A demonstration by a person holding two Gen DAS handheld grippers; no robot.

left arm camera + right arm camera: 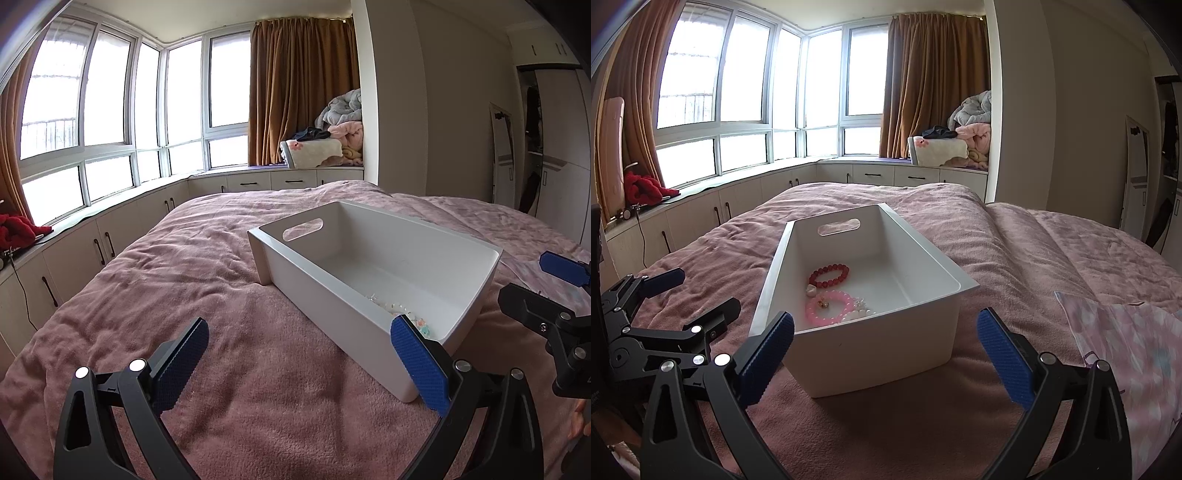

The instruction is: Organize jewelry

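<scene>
A white plastic bin [916, 266] with a handle slot stands on the pink bed cover; it also shows in the left wrist view [332, 321]. Inside lie a red bead bracelet [829, 275], a pink bead bracelet [827, 307] and pale pearl-like pieces [858, 314]; the left wrist view shows only a few pale beads [391, 308]. My left gripper [301, 363] is open and empty, just left of the bin's near end. My right gripper [886, 350] is open and empty, its fingers either side of the bin's near end.
A pink patterned cloth [1126, 343] lies on the bed at the right. Cabinets [99, 243] under the bay window run along the left. Folded blankets [964, 136] pile on the window seat. A red garment [646, 188] lies on the sill.
</scene>
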